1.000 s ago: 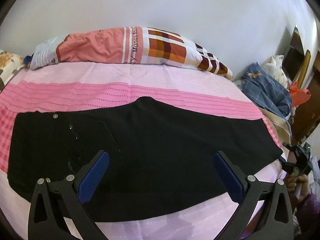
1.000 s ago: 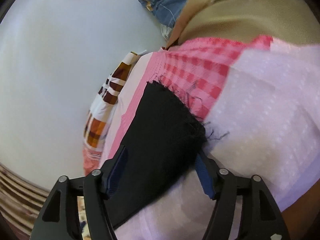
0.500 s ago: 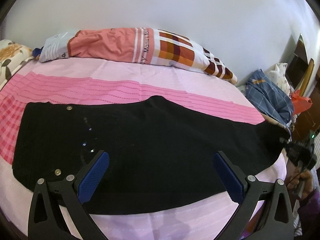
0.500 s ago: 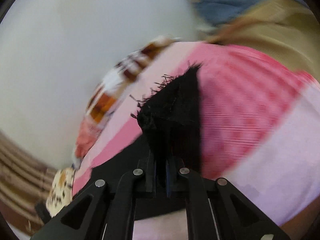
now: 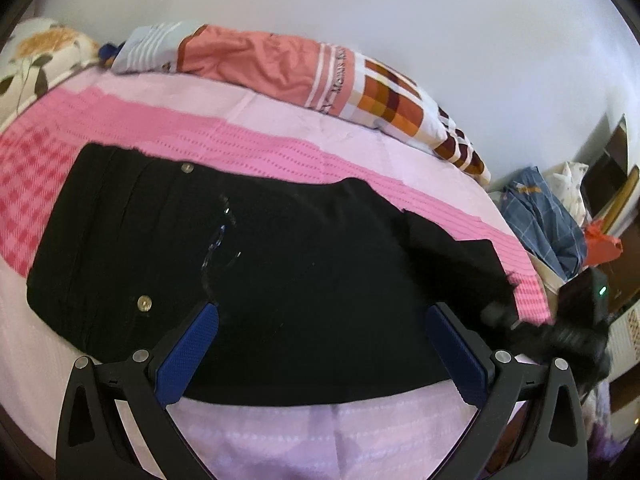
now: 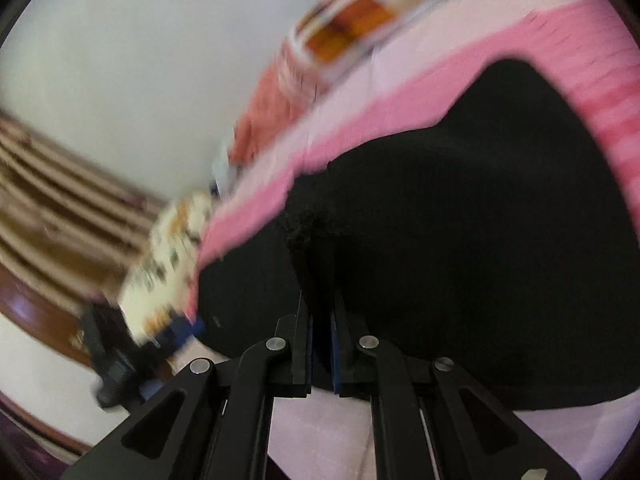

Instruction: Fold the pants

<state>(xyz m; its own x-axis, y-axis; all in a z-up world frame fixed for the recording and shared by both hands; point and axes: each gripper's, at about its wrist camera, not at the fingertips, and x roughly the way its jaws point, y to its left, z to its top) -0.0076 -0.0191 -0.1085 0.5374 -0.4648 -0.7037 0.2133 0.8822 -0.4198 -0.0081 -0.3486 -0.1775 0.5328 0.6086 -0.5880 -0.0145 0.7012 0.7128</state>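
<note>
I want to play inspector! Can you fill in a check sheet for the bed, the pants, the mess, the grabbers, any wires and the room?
Surface: pink bedspread on a bed.
Job's things: black pants lying flat, leg end lifted.
Clutter: patterned pillow, floral cushion.
Grippers: left gripper open above the pants; right gripper shut on the pants' frayed leg end.
Cables: nothing seen.
Surroundings: plain wall; blue checked cloth beside the bed.
</note>
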